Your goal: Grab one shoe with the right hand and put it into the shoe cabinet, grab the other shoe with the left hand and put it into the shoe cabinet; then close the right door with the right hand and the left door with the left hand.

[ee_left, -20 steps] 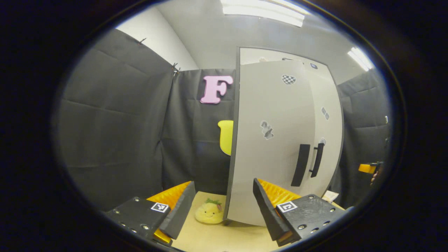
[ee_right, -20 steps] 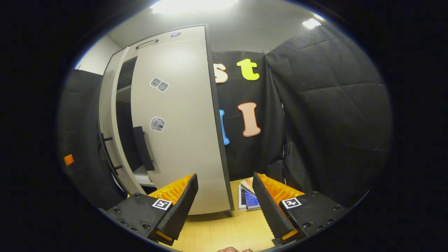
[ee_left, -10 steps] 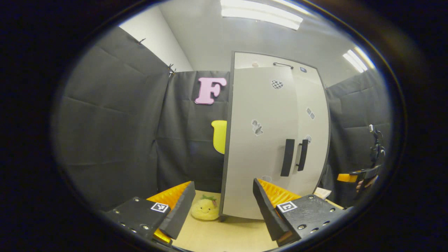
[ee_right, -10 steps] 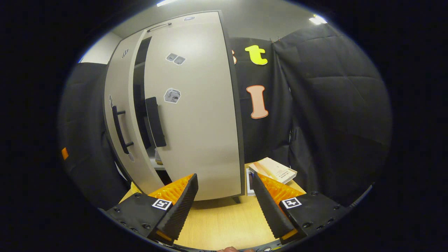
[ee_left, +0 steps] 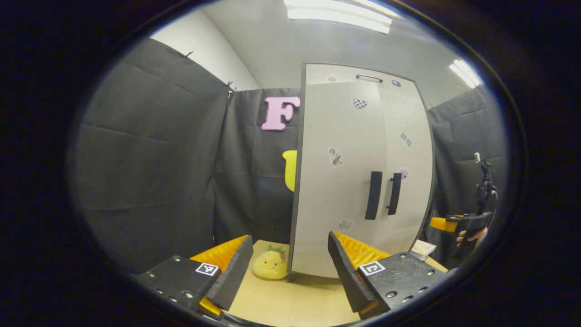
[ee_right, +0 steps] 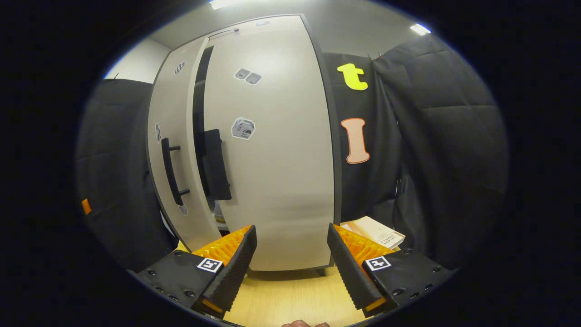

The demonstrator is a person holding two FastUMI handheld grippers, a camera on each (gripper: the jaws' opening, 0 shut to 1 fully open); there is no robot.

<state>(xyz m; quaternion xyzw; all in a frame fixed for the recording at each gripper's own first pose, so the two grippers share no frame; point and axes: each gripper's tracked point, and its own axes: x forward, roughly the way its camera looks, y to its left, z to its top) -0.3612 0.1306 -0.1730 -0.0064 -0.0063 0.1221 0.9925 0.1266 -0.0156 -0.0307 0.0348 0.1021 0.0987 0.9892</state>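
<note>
My right claw [ee_right: 290, 268] and left claw [ee_left: 290, 272] both hung released before the shoe cabinet [ee_right: 272, 136]. Its right door [ee_right: 277, 150] stood slightly ajar beside the left door [ee_right: 174, 150]; left unpushed, it could drift open.

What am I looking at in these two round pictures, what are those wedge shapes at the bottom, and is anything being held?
Each picture comes from a camera riding on a hand-held two-finger gripper; a person carries one in each hand. The wedges at the bottom are that gripper's own fingers. In the left gripper view, the left gripper is open and holds nothing. In the right gripper view, the right gripper is open and empty too. Both face a pale shoe cabinet standing on a wooden table. In the right gripper view a dark gap shows between the left door and the right door, so the cabinet looks not fully shut. A yellow plush toy sits beside the cabinet on one side, a book on the other. At the right edge of the left gripper view, a hand holds the other gripper.
</note>
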